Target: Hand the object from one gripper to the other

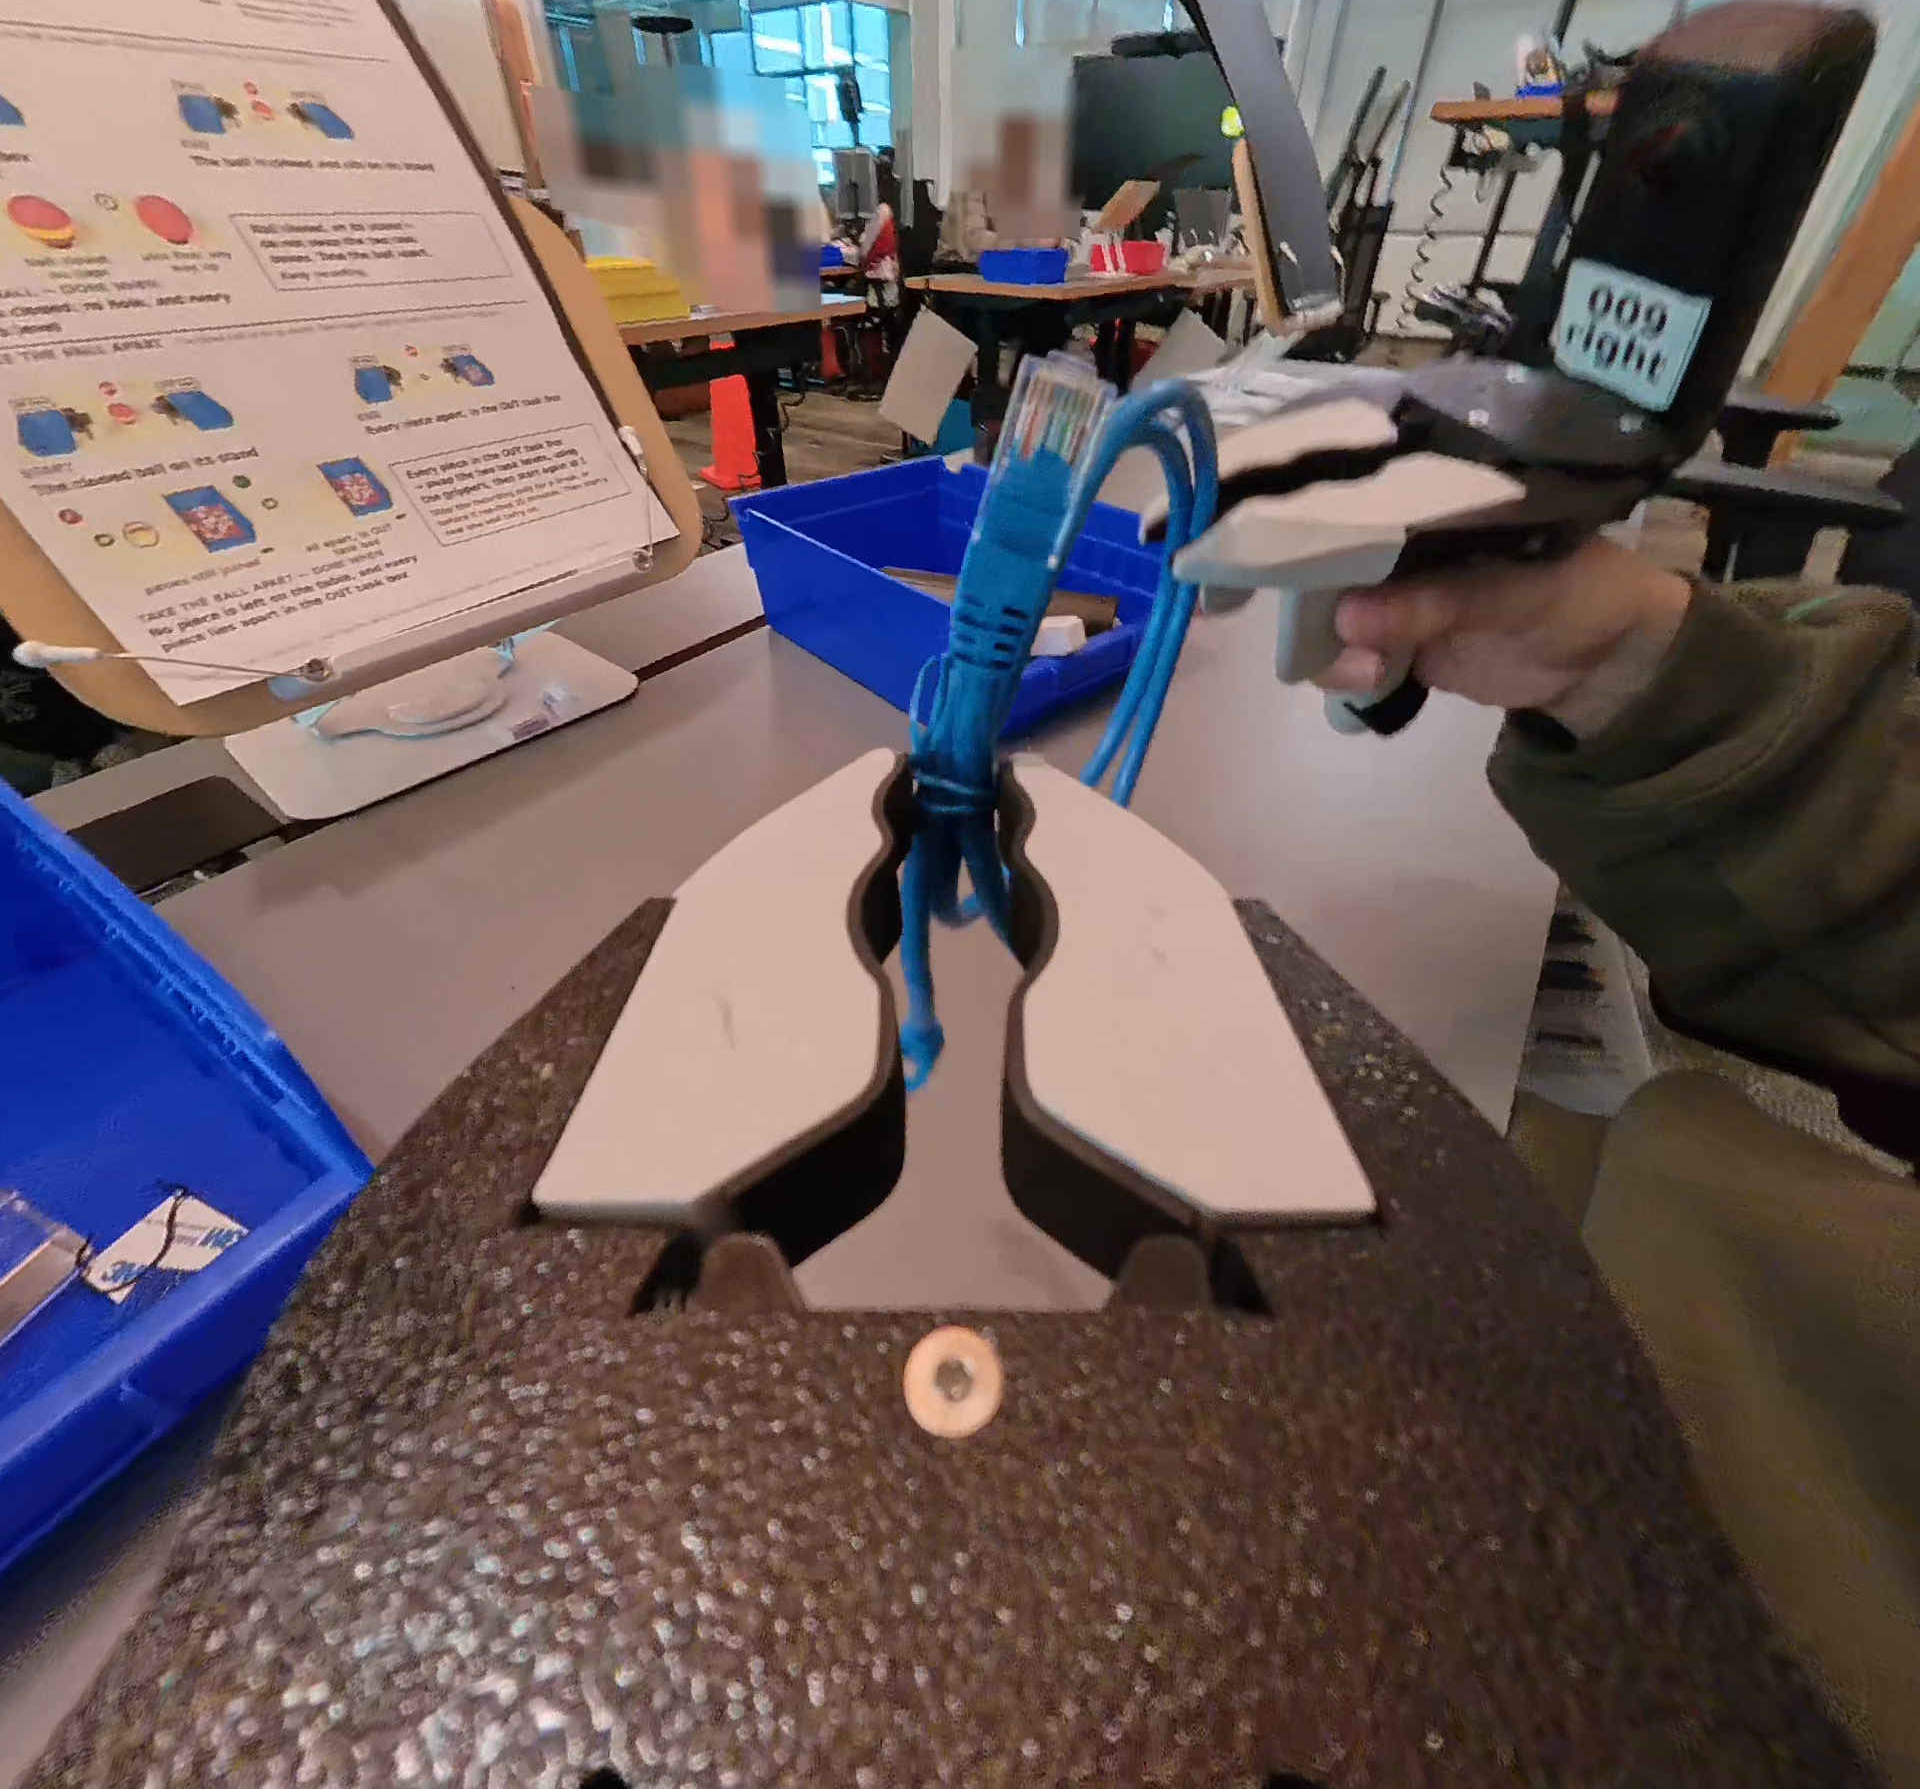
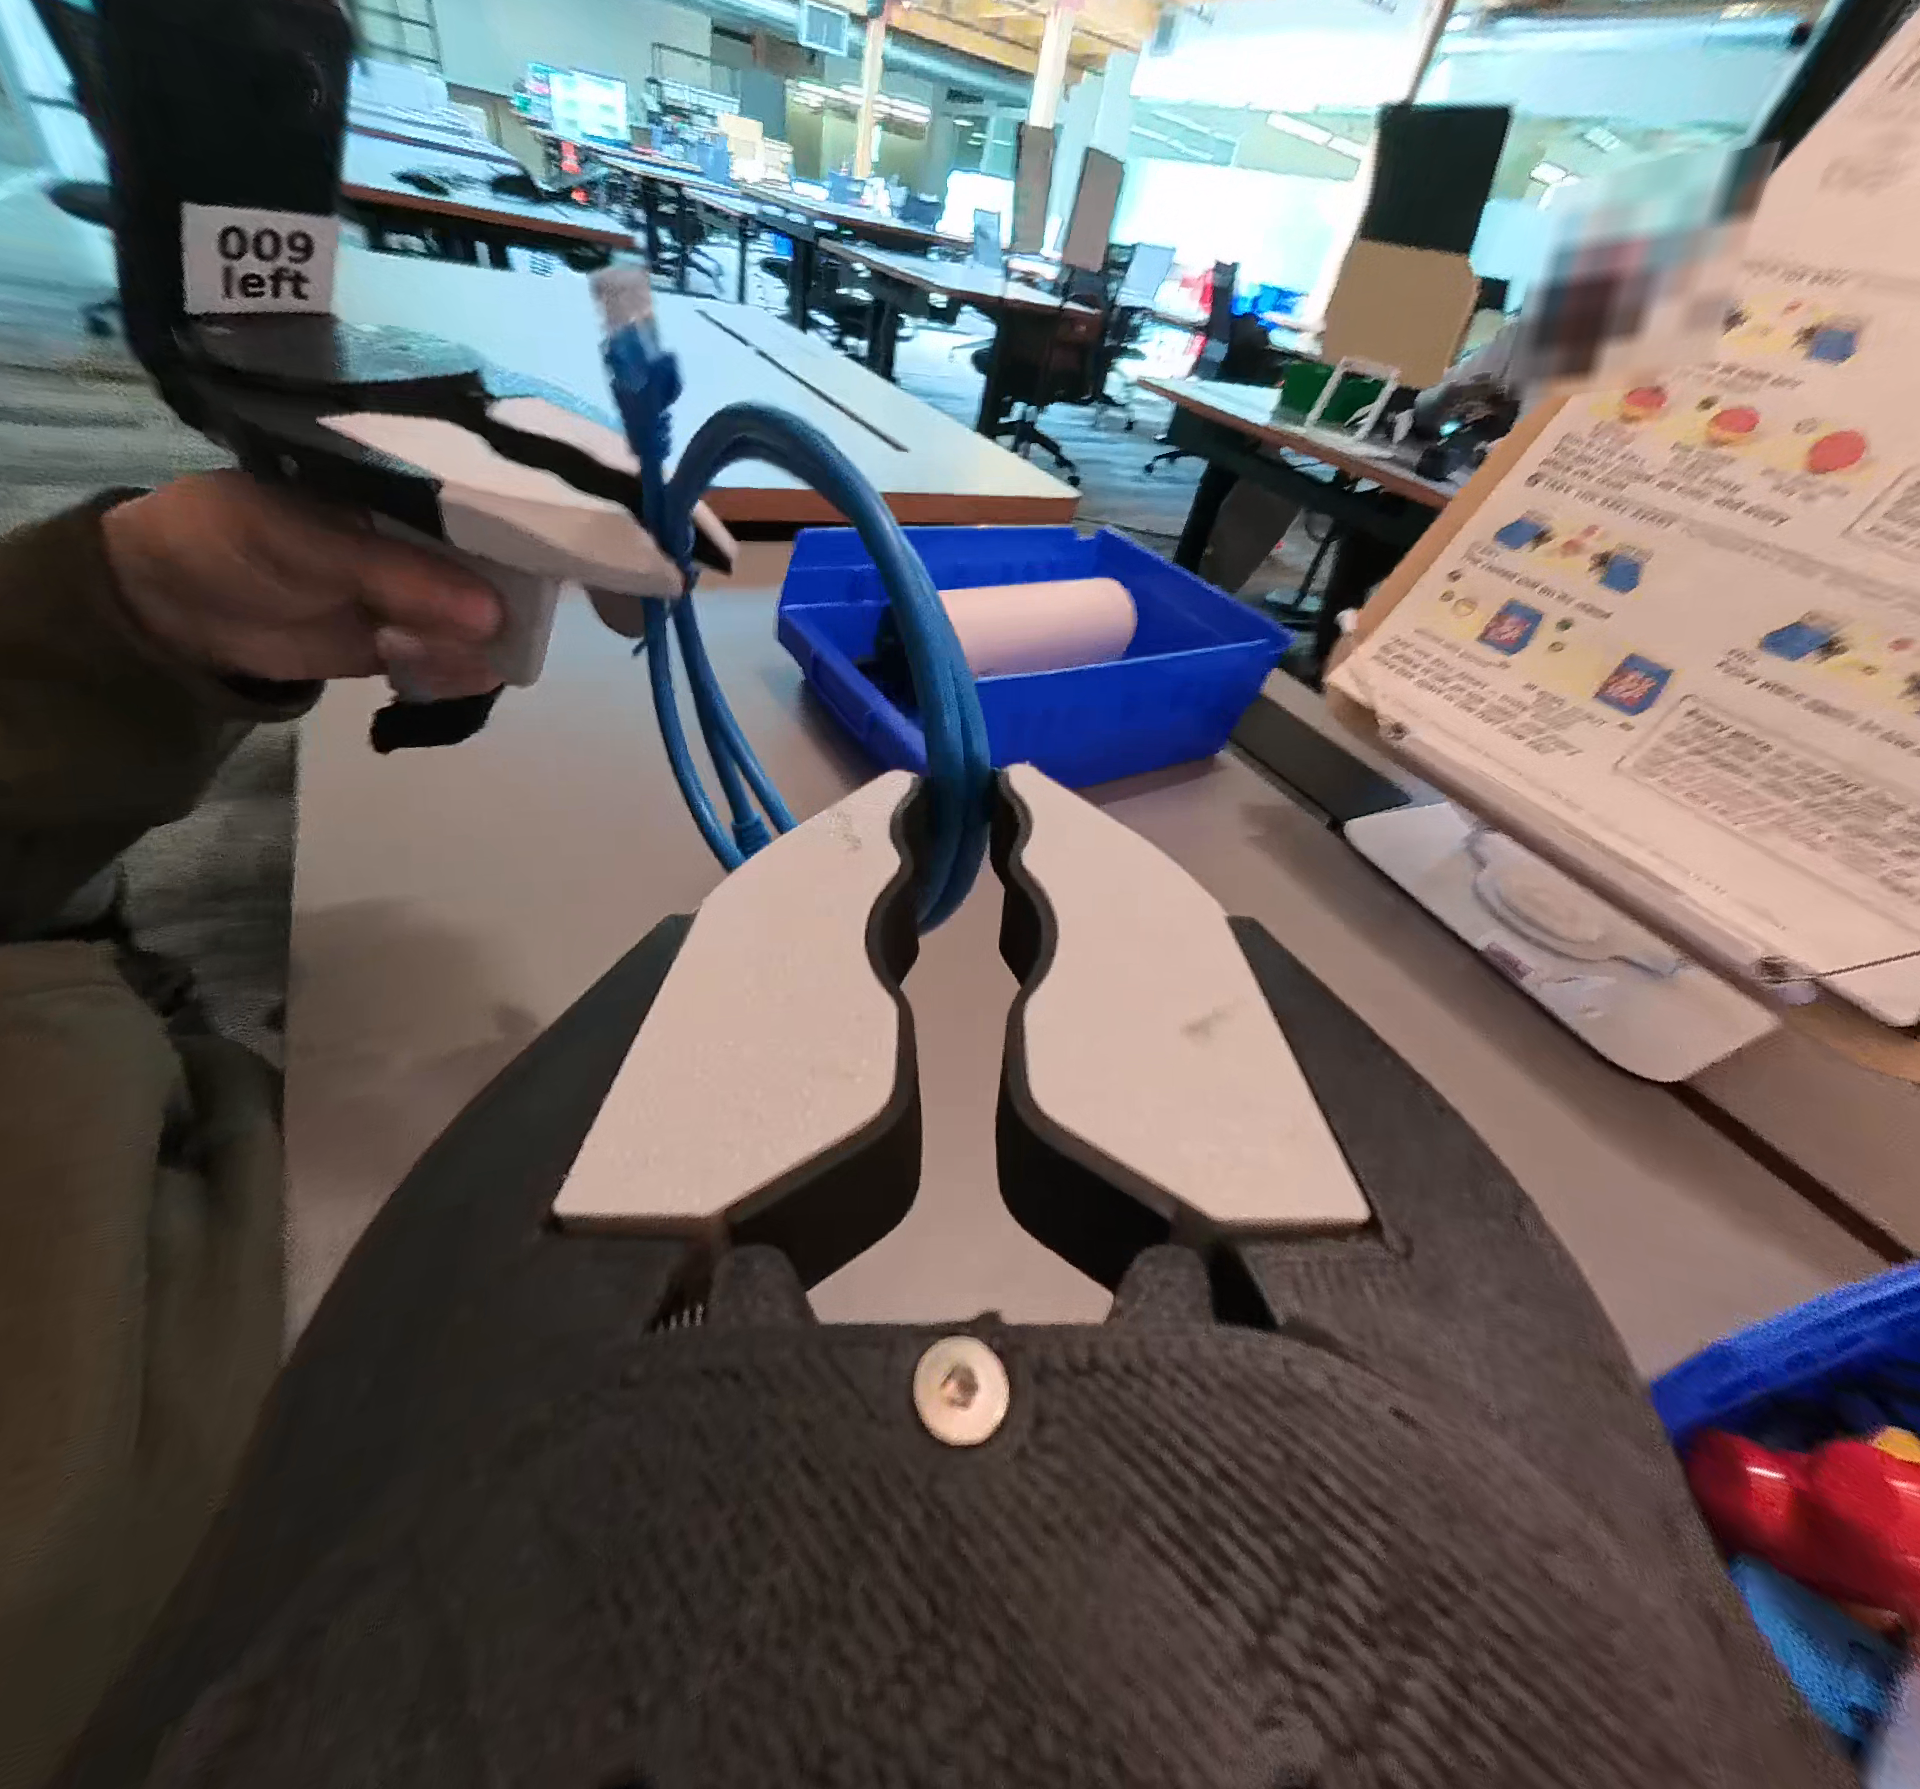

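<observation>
Cable [image 1: 1023, 534], blue and bundled, hangs above the table [image 1: 582, 866], pinched at its tie by the left hand-held gripper [image 1: 954, 783]; the right hand-held gripper [image 2: 954, 789] clamps its loop, seemingly mid-handover.

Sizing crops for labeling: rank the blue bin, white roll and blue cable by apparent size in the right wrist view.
1. Blue bin
2. Blue cable, its loop spans nearly as much, but it is nearer the camera, so unsure
3. White roll in the bin
</observation>
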`<state>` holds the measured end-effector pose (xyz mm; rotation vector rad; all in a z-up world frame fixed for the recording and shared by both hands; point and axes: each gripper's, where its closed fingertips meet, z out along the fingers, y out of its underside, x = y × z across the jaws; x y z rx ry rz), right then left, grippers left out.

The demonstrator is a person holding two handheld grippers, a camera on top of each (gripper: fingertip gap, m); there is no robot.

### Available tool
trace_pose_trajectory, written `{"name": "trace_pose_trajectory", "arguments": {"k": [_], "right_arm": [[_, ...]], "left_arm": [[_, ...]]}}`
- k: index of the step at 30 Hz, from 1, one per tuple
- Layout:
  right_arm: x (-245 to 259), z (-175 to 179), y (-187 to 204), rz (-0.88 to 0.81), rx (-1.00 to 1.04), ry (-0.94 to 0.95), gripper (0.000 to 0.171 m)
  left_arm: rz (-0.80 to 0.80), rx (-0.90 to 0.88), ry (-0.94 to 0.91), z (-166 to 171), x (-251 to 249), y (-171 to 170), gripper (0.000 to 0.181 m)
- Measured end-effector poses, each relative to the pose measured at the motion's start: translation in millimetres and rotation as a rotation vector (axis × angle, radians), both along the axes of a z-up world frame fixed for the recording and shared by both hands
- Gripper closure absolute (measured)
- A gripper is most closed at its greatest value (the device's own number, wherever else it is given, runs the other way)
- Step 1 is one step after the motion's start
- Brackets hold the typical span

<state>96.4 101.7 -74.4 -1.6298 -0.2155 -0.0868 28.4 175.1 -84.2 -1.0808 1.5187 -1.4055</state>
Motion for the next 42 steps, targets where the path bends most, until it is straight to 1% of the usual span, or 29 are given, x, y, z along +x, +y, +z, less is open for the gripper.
{"name": "trace_pose_trajectory", "arguments": {"k": [1, 2, 4, 5, 6, 8, 11, 13, 14, 17, 19, 20, 21, 24, 26, 28, 29, 32, 33, 35, 37, 39, 42], "right_arm": [[1.6, 6.1, -2.7, -0.031, 0.015, -0.041, 0.16], [3.6, 11.8, -5.9, -0.073, 0.021, -0.101, 0.16], [5.9, 20.1, -12.5, -0.168, -0.009, -0.269, 0.161], [5.2, 23.0, -15.5, -0.212, -0.033, -0.37, 0.161], [4.7, 27.0, -17.9, -0.263, -0.047, -0.476, 0.161], [-0.7, 33.9, -19.8, -0.342, -0.069, -0.663, 0.165], [-21.4, 33.3, -11.8, -0.348, -0.088, -0.818, 0.165], [-36.2, 28.6, -2.8, -0.311, -0.083, -0.841, 0.166], [-44.5, 22.9, 1.9, -0.266, -0.091, -0.847, 0.166], [-56.5, 11.1, 9.7, -0.202, -0.11, -0.864, 0.165], [-58.5, 11.4, 11.2, -0.197, -0.099, -0.86, 0.166], [-59.8, 11.8, 11.4, -0.189, -0.095, -0.846, 0.165], [-60.8, 12.4, 11.6, -0.184, -0.088, -0.837, 0.165], [-58.4, 9.3, 12.7, -0.188, -0.096, -0.84, 0.165], [-55.7, 8.6, 14.3, -0.194, -0.08, -0.826, 0.165], [-53.1, 6.2, 15.1, -0.183, -0.081, -0.769, 0.164], [-50.6, 7.2, 14.4, -0.185, -0.072, -0.724, 0.157], [-34.3, 12.4, 8.4, -0.206, -0.055, -0.504, 0.116], [-25.8, 14.1, 6.5, -0.215, -0.043, -0.4, 0.103], [-10.2, 12.7, 5.0, -0.205, -0.015, -0.154, 0.083], [1.0, 4.5, 8.5, -0.175, 0.015, 0.095, 0.075], [3.8, -16.3, 20.4, -0.141, 0.004, 0.291, 0.072], [-26.8, -59.4, 50.0, 0.006, -0.096, 0.5, 0.072]], "left_arm": [[-0.018, 0.022, 0.01, -2.8, -0.4, -3.1, 0.166], [-0.02, 0.05, 0.016, -4.9, -0.6, -4.4, 0.161], [0.004, 0.132, 0.013, -4.7, -1.5, -3.1, 0.133], [0.024, 0.179, 0.005, -2.0, -3.0, -2.1, 0.125], [0.034, 0.225, -0.009, 2.5, -5.6, -3.7, 0.121], [0.009, 0.289, -0.042, 13.2, -13.1, -16.9, 0.12], [-0.033, 0.314, -0.075, 23.5, -18.4, -43.0, 0.124], [-0.057, 0.341, -0.032, 13.7, -14.6, -55.2, 0.127], [-0.044, 0.361, -0.005, 6.6, -10.3, -54.9, 0.129], [0.087, 0.421, 0.033, -6.7, 2.9, -33.3, 0.135], [0.113, 0.464, 0.08, -17.0, 4.8, -23.9, 0.159], [0.1, 0.479, 0.099, -21.2, 4.4, -23.2, 0.171], [0.083, 0.475, 0.101, -22.5, 4.1, -25.1, 0.176], [0.068, 0.449, 0.118, -25.7, 5.7, -24.2, 0.176], [0.064, 0.378, 0.101, -24.6, 8.5, -22.0, 0.176], [0.043, 0.266, 0.09, -24.8, 11.6, -20.0, 0.176], [0.062, 0.218, 0.079, -24.7, 14.0, -14.1, 0.176], [0.138, 0.004, 0.018, -14.7, 15.3, 14.1, 0.176], [0.158, -0.078, -0.009, -8.2, 12.6, 24.4, 0.176], [0.226, -0.208, -0.059, 4.7, 4.4, 47.5, 0.176], [0.295, -0.297, -0.112, 16.9, -6.2, 67.1, 0.176], [0.336, -0.364, -0.177, 29.6, -16.6, 77.6, 0.176], [0.342, -0.409, -0.226, 41.0, -23.1, 74.8, 0.176]]}}
